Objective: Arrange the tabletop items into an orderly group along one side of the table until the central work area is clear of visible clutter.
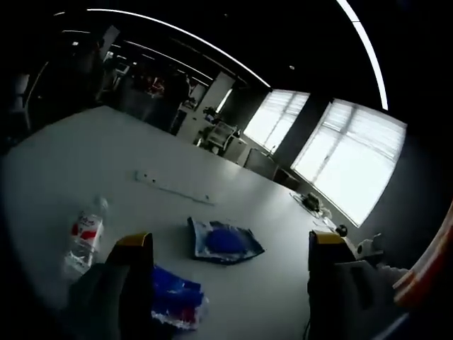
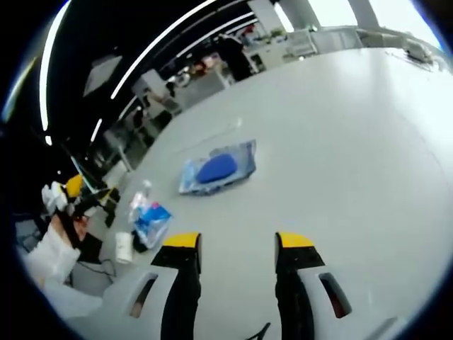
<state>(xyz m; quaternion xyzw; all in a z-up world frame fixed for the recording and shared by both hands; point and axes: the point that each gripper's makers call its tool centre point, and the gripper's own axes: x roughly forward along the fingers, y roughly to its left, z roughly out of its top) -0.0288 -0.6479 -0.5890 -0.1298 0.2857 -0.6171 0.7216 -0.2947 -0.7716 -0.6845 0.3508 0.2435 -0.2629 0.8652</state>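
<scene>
Both claws hang wide open and empty over the table (image 1: 85, 156). The left claw (image 1: 230, 248) would do best to drop squarely on the blue pack (image 1: 177, 294) beside its left jaw, just this side of the pouch (image 1: 223, 242). The bottle (image 1: 85, 237) lies left of the pouch. The right claw (image 2: 237, 241) sits well short of the pouch (image 2: 218, 167).

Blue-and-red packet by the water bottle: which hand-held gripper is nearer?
Left. The left hand-held gripper has the blue-and-red packet right beside its left jaw, partly hidden behind it. The right hand-held gripper is apart from the packet, which lies off to its left near the water bottle.
</scene>
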